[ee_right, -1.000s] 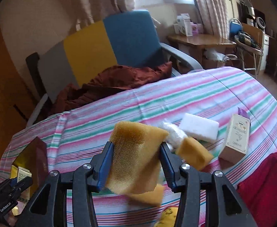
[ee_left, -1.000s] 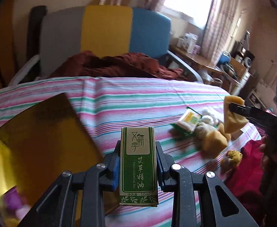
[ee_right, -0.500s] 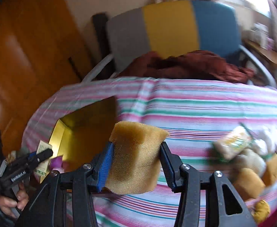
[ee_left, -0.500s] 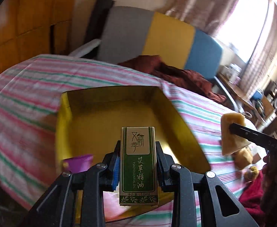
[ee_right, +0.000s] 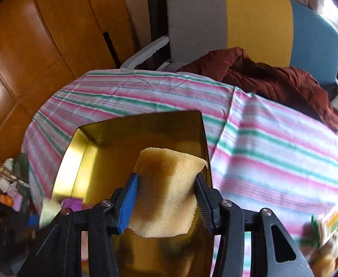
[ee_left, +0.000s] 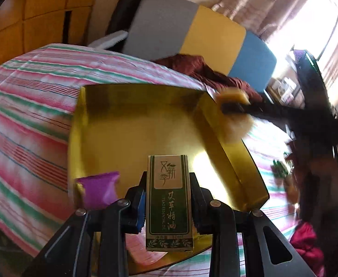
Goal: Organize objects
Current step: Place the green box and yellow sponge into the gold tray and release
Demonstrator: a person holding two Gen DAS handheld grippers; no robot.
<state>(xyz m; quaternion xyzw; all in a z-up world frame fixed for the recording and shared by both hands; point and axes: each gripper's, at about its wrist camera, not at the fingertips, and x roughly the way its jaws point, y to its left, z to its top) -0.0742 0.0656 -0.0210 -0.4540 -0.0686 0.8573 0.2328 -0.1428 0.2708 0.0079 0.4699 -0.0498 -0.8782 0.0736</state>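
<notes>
Right now both grippers hang over the gold tray [ee_left: 132,138] on the striped tablecloth [ee_left: 25,106], each with something clamped in it. The left gripper [ee_left: 169,204] is closed tight on a small green essential-oil box [ee_left: 169,205], held upright above the tray's near end, just beside a purple packet [ee_left: 101,190] that already lies in the near left corner. The right gripper [ee_right: 165,198] is partly closed, squeezing a yellow sponge [ee_right: 166,191] that bulges above and below the pads; it sits above the tray's right side, close to that wall. The likely step is dropping both items into the tray. Several things could spoil it. The sponge is near the right rim, so letting go there could leave it perched on the wall or tumbling out onto the cloth. Being compressed, it may spring sideways on release. The tall narrow box would probably topple if released upright, and could land on the packet. With both tools over one tray, they could also knock each other.
</notes>
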